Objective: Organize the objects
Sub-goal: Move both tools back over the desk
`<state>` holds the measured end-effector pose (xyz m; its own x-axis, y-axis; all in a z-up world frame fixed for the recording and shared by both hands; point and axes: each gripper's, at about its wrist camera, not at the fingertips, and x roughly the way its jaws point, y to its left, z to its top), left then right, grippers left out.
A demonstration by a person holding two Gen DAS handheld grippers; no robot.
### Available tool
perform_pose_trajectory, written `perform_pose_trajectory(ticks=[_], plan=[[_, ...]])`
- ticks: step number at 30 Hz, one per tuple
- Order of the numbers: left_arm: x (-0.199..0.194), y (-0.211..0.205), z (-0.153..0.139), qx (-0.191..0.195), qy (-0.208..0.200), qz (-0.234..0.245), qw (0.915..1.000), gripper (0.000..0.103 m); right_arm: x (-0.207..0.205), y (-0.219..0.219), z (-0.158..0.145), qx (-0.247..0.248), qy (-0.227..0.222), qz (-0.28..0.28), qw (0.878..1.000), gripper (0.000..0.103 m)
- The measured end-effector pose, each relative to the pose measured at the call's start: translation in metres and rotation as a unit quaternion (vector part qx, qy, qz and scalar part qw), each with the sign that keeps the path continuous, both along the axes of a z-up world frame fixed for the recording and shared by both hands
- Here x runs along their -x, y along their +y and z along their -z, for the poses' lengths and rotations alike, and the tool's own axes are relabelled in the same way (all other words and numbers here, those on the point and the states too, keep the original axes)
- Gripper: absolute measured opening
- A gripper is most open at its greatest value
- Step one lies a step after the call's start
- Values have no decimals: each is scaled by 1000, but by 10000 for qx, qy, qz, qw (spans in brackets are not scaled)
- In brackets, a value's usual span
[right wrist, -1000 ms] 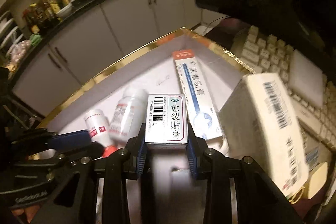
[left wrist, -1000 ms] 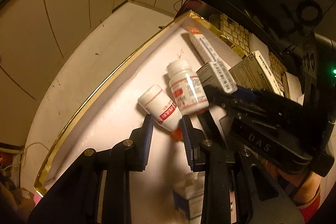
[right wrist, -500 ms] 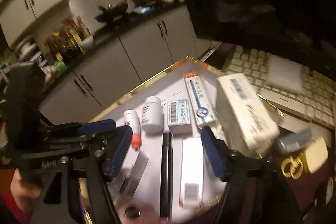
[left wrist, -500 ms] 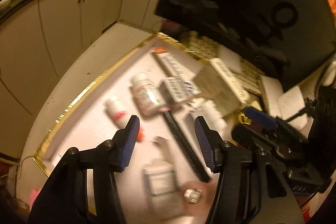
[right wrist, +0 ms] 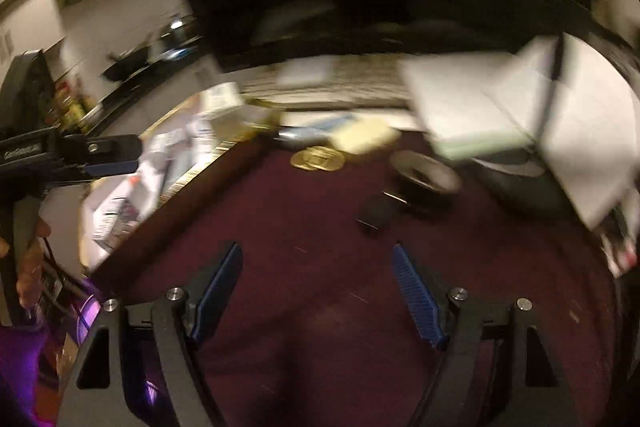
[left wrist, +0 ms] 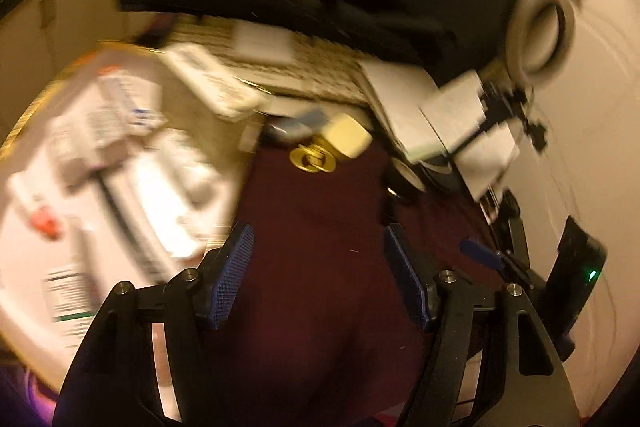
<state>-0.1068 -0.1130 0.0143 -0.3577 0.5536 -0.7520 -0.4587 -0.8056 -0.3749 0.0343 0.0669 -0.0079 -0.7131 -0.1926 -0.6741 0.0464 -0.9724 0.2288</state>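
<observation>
Only right view shows left gripper (right wrist: pixel 116 163), black clip (right wrist: pixel 374 217)

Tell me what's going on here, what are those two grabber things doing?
A person is tidying up with a grabber in each hand. Right now both the left gripper and the right gripper are open and empty, hanging over a dark red cloth. The white tray full of medicine boxes sits off to the left. Ahead on the cloth lie a gold ring-shaped thing and a small black object. The pictures are blurry, so the hands seem to be moving.
</observation>
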Motion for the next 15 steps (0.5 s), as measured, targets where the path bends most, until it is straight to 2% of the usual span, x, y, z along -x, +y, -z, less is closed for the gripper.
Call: perform_pose_trajectory(ticks=[4, 8, 10, 15], plan=[[1, 59, 22, 206, -143, 477, 9985, 68, -20, 41, 5, 156, 15, 470, 9988, 78], [6, 107, 44, 573, -82, 769, 9954, 68, -25, 57, 5, 251, 66, 585, 9980, 78], [11, 123, 51, 735, -6, 777, 9943, 68, -25, 59, 5, 259, 56, 575, 9980, 78], [21, 140, 57, 870, 234, 760, 9930, 68, -23, 63, 5, 299, 59, 527, 9981, 78]])
